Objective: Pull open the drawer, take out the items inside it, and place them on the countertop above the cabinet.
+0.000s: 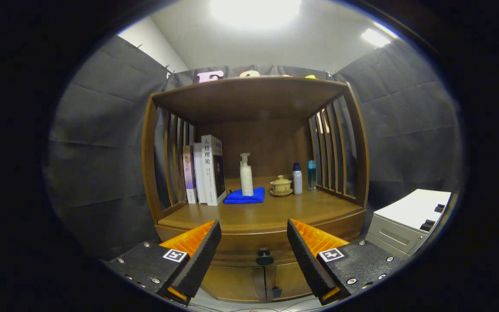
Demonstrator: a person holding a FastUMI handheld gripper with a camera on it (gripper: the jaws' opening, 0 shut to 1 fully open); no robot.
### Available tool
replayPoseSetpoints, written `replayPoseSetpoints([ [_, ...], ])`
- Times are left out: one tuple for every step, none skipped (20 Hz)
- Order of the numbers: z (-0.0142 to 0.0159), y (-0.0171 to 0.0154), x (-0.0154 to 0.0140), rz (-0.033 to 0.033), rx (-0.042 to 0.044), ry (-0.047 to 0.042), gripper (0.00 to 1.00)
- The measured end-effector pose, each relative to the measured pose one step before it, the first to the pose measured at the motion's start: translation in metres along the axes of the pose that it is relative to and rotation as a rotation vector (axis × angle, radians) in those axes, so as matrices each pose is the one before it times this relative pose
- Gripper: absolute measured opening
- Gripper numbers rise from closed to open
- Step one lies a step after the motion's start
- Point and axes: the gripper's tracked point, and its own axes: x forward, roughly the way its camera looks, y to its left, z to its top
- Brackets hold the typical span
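Drawer (260, 246) shut flush in the front of the wooden cabinet (364, 173), just under the table (258, 216) edge, its dark round knob (264, 258) centred between the fingers (254, 242) and a little beyond their tips. Below the drawer, two cabinet doors (236, 284), also closed.

Gripper view: fingers spread wide and released — holding nothing, touching nothing, aimed straight at the knob. On the table above the drawer, toward the back: upright books (206, 171) at the left by the slatted side, a blue folded cloth (245, 197) with a white pump bottle (246, 175) standing at its rear edge, a lidded cup on a saucer (281, 185) just beside, then a white bottle with a blue cap (297, 178) and a teal bottle (311, 175) near the right slats. Front strip of the table bare wood. Off to the right of the cabinet and well apart, a white-topped grey unit (405, 223).

Progress, judged from how things lie: nothing done yet. Drawer not pulled, contents hidden, so number and kind of items cannot be told. Left to do — close on the knob, draw it out, lift each item, set it on the bare front strip
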Motion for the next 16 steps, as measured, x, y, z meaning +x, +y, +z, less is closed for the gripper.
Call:
replayPoseSetpoints([
  [-0.01083, -0.00120, 0.00659, -0.00456, -0.00347, 0.01462, 0.95],
  [-0.01178, -0.00170, 0.00707, -0.00438, -0.00840, 0.01622, 0.95],
  [-0.00977, -0.00091, 0.00681, -0.00094, -0.01325, 0.02075, 0.95],
  [-0.00838, -0.00367, 0.00570, -0.00564, -0.01384, 0.01399, 0.95],
  [-0.00503, -0.00084, 0.00627, -0.00358, -0.01601, 0.00588, 0.95],
  [-0.00362, -0.00082, 0.00603, -0.00028, -0.01226, 0.00150, 0.95],
  [-0.00509, -0.00039, 0.00399, 0.00457, -0.00679, 0.00513, 0.95],
  [-0.00759, 0.00072, 0.00536, 0.00616, 0.00112, 0.00743, 0.95],
  [-0.00698, 0.00210, 0.00464, 0.00548, 0.00794, 0.01168, 0.95],
  [-0.00566, 0.00018, 0.00186, 0.00736, 0.01365, 0.01253, 0.95],
  [-0.00538, 0.00075, 0.00390, 0.00426, 0.01202, 0.00782, 0.95],
  [-0.00469, -0.00178, 0.00355, -0.00435, 0.00467, 0.00738, 0.95],
  [-0.00570, -0.00387, 0.00328, -0.00710, 0.00445, 0.00107, 0.95],
  [-0.00379, -0.00344, 0.00388, -0.00726, 0.00317, 0.00382, 0.95],
  [-0.00539, -0.00184, 0.00330, -0.00479, 0.00557, 0.00491, 0.95],
  [-0.00433, -0.00054, 0.00488, 0.00650, 0.01106, 0.00619, 0.95],
])
